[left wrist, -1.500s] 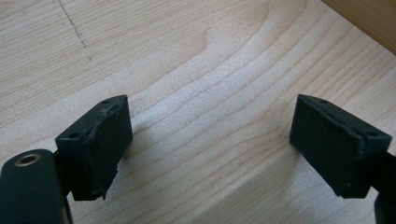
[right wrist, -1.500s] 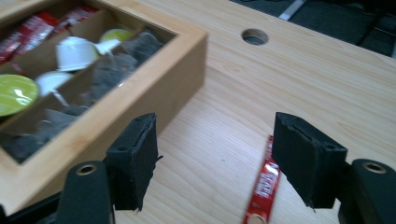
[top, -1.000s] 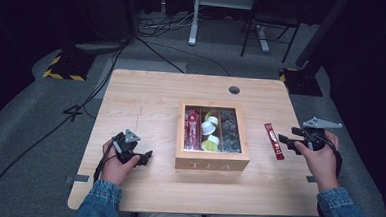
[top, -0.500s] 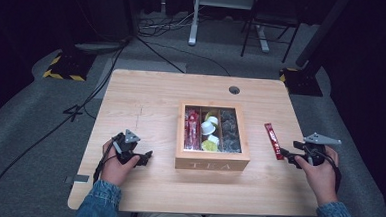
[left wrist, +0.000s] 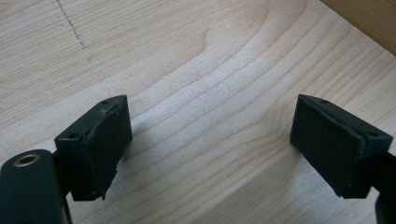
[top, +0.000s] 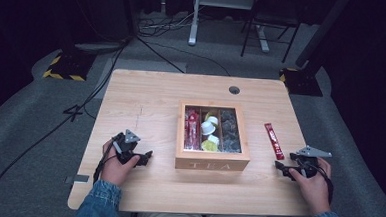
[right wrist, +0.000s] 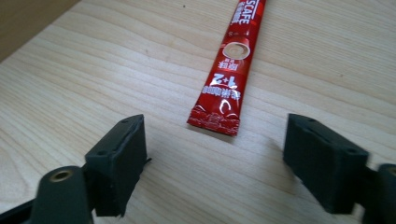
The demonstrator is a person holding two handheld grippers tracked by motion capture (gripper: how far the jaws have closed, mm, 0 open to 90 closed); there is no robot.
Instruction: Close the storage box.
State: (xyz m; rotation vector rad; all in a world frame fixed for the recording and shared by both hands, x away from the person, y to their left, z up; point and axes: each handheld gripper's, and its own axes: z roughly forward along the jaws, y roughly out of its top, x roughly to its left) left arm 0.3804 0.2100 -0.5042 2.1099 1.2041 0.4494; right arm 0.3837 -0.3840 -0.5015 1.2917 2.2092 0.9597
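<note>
Right gripper view puts the red stick (right wrist: 232, 70) just ahead of our right gripper (right wrist: 212, 163), long axis running away from its wide, empty jaws, which have just been opening, near the table's (top: 146, 106) right edge

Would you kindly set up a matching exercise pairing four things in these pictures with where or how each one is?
Things:
1. red sachet
2. wooden tea box
3. left gripper
4. round hole

Places or states:
A. in the table's far edge area, beyond the box
B. open over bare wood, left of the box
C. flat on the table, right of the box
D. mid-table, compartments filled

Pairs: 1-C, 2-D, 3-B, 4-A
</note>
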